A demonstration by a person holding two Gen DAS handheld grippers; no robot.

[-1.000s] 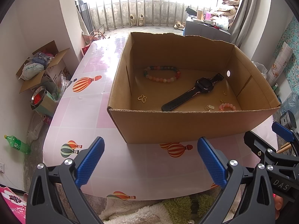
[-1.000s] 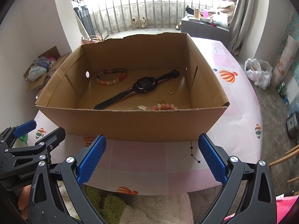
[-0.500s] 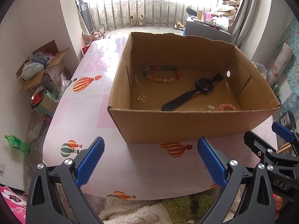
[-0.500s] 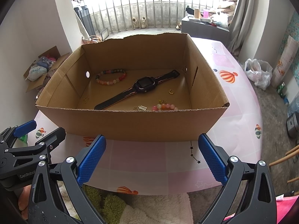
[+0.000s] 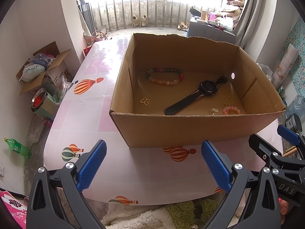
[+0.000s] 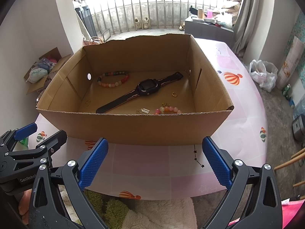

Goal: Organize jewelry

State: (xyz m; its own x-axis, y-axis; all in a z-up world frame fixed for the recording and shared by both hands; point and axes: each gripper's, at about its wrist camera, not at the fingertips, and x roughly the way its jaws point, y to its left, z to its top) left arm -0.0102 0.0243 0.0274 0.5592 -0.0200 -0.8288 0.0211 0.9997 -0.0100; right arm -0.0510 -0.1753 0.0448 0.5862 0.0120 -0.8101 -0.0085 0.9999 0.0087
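An open cardboard box (image 5: 190, 127) (image 6: 144, 127) stands on the pink balloon-print table. Inside lie a black smartwatch (image 5: 198, 95) (image 6: 141, 91), a large multicoloured bead bracelet (image 5: 164, 76) (image 6: 113, 80), a small pink bead bracelet (image 5: 231, 110) (image 6: 168, 109), a gold butterfly charm (image 5: 145, 101), a gold ring (image 6: 174, 94) and small gold chain pieces (image 5: 212, 111) (image 6: 143, 111). My left gripper (image 5: 153, 164) hangs open over the table's near edge, short of the box. My right gripper (image 6: 155, 162) is open too, beside it, empty.
The table (image 5: 91, 103) ends just below the grippers, with fluffy fabric (image 6: 152, 215) underneath. On the floor to the left are an open carton of clutter (image 5: 42, 66), a metal bowl (image 5: 38, 99) and a green bottle (image 5: 17, 147). A plastic bag (image 6: 264, 74) sits right.
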